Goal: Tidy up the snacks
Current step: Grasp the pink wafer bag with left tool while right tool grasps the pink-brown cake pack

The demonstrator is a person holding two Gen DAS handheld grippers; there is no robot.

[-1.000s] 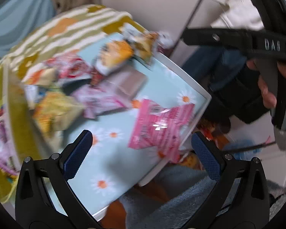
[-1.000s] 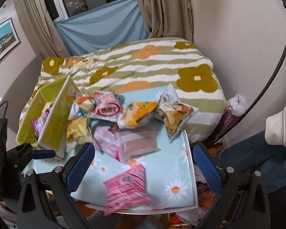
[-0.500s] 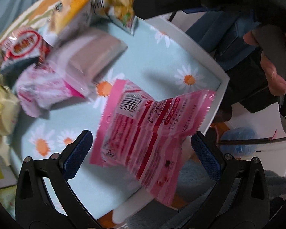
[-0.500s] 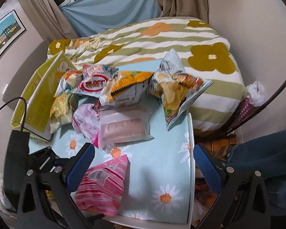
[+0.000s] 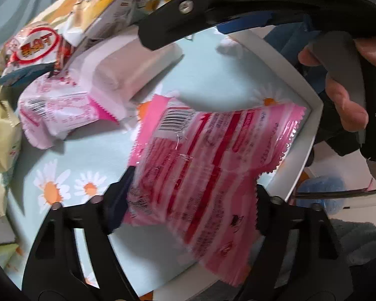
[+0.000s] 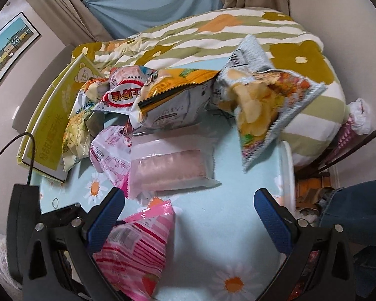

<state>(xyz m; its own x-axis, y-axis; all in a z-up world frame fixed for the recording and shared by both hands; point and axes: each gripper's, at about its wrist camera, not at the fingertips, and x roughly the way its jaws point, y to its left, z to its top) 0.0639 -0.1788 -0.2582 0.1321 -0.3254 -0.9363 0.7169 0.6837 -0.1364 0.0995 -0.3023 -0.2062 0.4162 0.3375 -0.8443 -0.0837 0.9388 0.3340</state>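
A pink striped snack packet (image 5: pixel 208 165) lies near the front corner of a small table with a daisy-print top (image 5: pixel 87 150). My left gripper (image 5: pixel 190 198) points down at it. Its jaws are closing, and both pads press the packet's lower end, which bunches up like a tent in the right wrist view (image 6: pixel 137 245). My right gripper (image 6: pixel 188 208) hangs open over bare tabletop just right of the packet, with nothing between its fingers. Its black frame crosses the top of the left wrist view, gripped by a hand (image 5: pixel 343 95).
Further back lie a clear pack of pink wafers (image 6: pixel 168 168), a pale pink packet (image 6: pixel 110 155), an orange bag (image 6: pixel 173 95), a red-and-white bag (image 6: pixel 125 95) and a chip bag (image 6: pixel 260 100) overhanging the edge. A yellow box (image 6: pixel 52 130) stands left. A striped quilt (image 6: pixel 238 32) lies behind.
Both grippers have come down close to the table. The left jaws, wide apart before, have narrowed onto the pink striped packet, which now bunches upward.
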